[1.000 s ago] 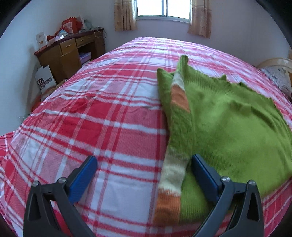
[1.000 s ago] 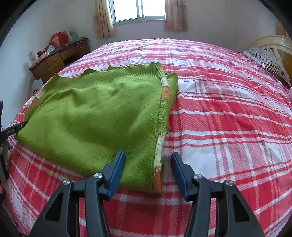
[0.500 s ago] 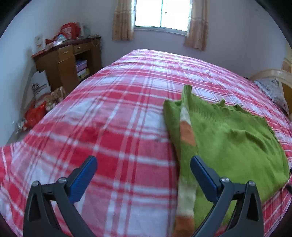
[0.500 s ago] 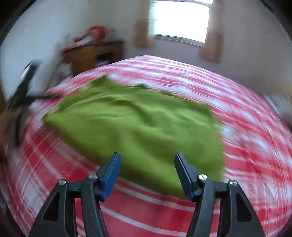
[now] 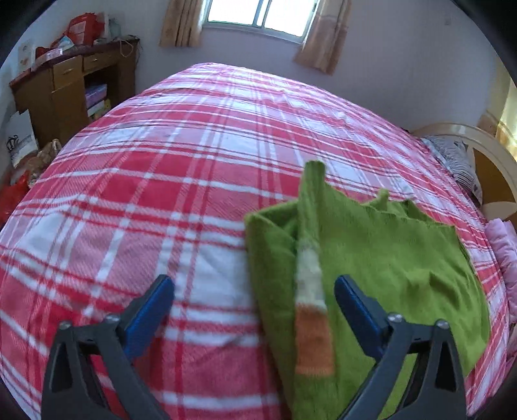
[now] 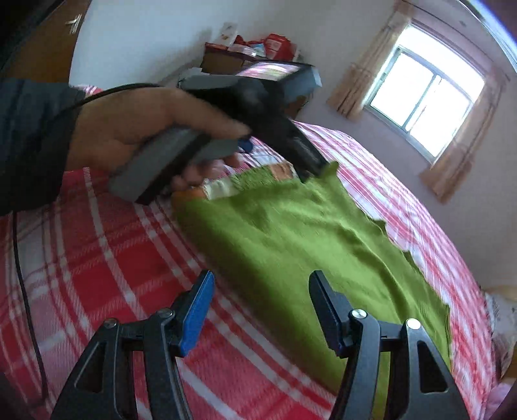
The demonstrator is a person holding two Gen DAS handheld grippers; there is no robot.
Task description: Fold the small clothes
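A green knit sweater with a folded-in sleeve striped white and orange lies flat on the red plaid bed. My left gripper is open and empty, raised above the sweater's left edge. My right gripper is open and empty, above the sweater's near edge. In the right wrist view the left gripper, held in a hand, hovers over the sweater's far corner.
The red and white plaid bedcover covers the whole bed. A wooden desk with clutter stands at the left wall. A window with curtains is at the back. A striped pillow and cream headboard are on the right.
Both grippers have lifted away from the sweater. The right gripper swung round to the sweater's other side and now looks toward the left hand. Both stayed open.
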